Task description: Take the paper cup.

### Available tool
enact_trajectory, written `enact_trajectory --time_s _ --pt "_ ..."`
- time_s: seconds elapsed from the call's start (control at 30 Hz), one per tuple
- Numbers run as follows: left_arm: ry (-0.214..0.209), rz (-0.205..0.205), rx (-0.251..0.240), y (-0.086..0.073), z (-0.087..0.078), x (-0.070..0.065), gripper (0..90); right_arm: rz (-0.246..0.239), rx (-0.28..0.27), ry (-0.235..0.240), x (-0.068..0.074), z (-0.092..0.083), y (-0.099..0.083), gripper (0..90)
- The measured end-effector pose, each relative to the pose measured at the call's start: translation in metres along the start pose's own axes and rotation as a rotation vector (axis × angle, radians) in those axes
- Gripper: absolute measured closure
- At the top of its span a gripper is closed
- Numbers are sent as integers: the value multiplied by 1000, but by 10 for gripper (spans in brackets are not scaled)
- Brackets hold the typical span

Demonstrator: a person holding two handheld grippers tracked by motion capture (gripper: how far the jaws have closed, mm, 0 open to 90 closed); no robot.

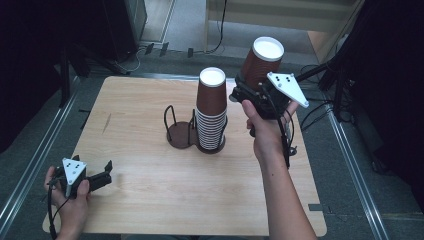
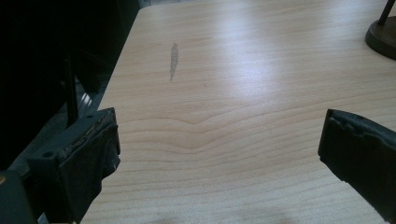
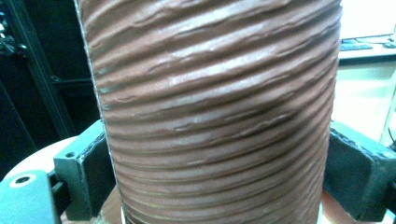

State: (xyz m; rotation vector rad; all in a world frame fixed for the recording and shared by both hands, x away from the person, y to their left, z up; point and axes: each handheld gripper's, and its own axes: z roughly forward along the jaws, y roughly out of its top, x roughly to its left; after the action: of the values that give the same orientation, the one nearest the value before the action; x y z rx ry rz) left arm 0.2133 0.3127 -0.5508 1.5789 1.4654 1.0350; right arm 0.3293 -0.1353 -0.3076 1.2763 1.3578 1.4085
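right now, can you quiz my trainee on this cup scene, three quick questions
1. True or false: the right tool holds a brown cup clear of the table.
2. What does the stack of cups stand in?
A. a wire holder
B. a bowl
C. a box
3. Are the left tool jaws open or shut?

Key:
1. True; its jaws press both sides of the ribbed wall.
2. A
3. Open, with bare table between them.

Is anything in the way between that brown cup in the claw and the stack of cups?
Nothing visible. The right claw holds the cup in the air, right of the stack, with open space between them.
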Motion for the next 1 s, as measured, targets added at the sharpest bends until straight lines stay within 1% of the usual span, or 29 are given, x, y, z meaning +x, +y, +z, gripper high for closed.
enact_trajectory --time_s 0.2,0.23,0.3,0.33,0.47,0.53,0.57,0.77,1.0 --pt "3 10 3 0 0 -1 0 -3 8 -20 -8 0 -7 89" --pt "3 11 3 0 0 -1 0 2 11 -26 -12 -1 -10 89" --pt "3 12 2 0 0 -1 0 3 11 -28 -13 -1 -11 89" --pt "2 12 2 0 0 -1 0 5 18 -35 -16 -1 -14 89" --pt "1 12 2 0 0 -1 0 -1 30 -50 -21 -3 -20 89" --pt "1 12 3 0 0 -1 0 -4 33 -54 -22 -4 -22 89" --pt "2 13 3 0 0 -1 0 -14 30 -60 -23 -5 -25 89" --pt "4 17 5 0 0 -2 0 -28 21 -63 -26 -13 -32 89" --pt "1 6 6 0 0 0 0 -19 18 -69 -32 -20 -39 89"
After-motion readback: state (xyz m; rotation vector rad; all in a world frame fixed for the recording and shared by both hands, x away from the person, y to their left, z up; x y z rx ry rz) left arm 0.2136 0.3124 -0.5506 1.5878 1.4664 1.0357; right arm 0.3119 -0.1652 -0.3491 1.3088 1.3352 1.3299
